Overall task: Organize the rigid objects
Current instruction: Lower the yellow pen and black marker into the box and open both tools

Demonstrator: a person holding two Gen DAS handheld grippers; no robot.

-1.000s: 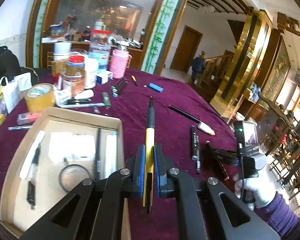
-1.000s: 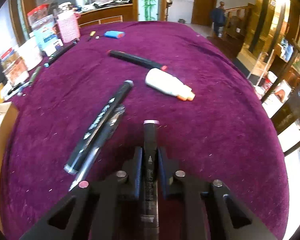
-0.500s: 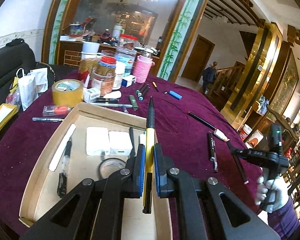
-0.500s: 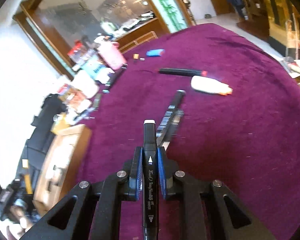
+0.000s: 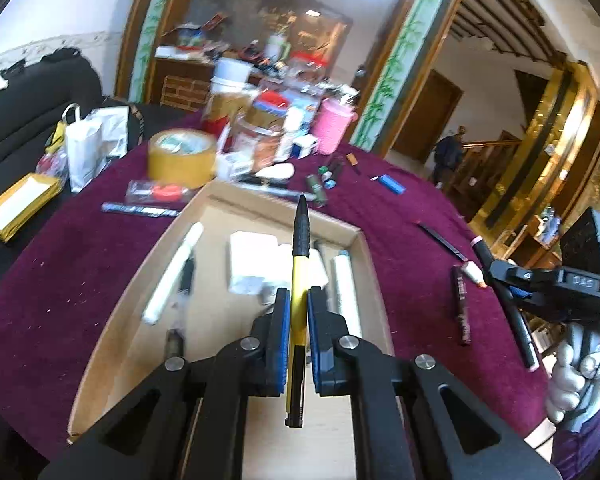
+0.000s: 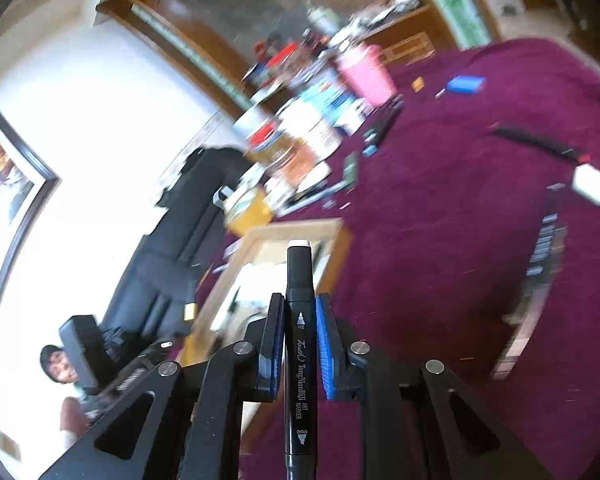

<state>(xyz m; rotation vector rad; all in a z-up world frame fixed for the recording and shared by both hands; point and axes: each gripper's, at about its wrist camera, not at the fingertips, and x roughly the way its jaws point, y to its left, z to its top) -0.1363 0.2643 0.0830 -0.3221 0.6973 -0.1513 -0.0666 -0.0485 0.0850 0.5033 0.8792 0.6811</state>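
My left gripper [image 5: 299, 300] is shut on a yellow and black pen [image 5: 299, 256], held above the cardboard tray [image 5: 364, 264], which holds several pens and white blocks. In the right wrist view my right gripper [image 6: 298, 304] is shut on a black art marker [image 6: 299, 280] with a white cap end, pointing toward the same tray [image 6: 342, 240]. From the left wrist view, the right gripper [image 5: 500, 276] shows at the right edge with the marker [image 5: 516, 320] slanting down through it, raised above the cloth.
The round table wears a purple cloth [image 5: 400, 232]. Loose markers [image 5: 460, 304] and a white glue bottle [image 6: 592, 184] lie right of the tray. A tape roll [image 5: 180, 156], jars and a pink cup [image 5: 332, 128] crowd the far side. A black bag [image 6: 188, 232] stands beyond.
My left gripper carried the pen leftward to above the tray. My right gripper lifted the marker off the cloth and swung left toward the tray.
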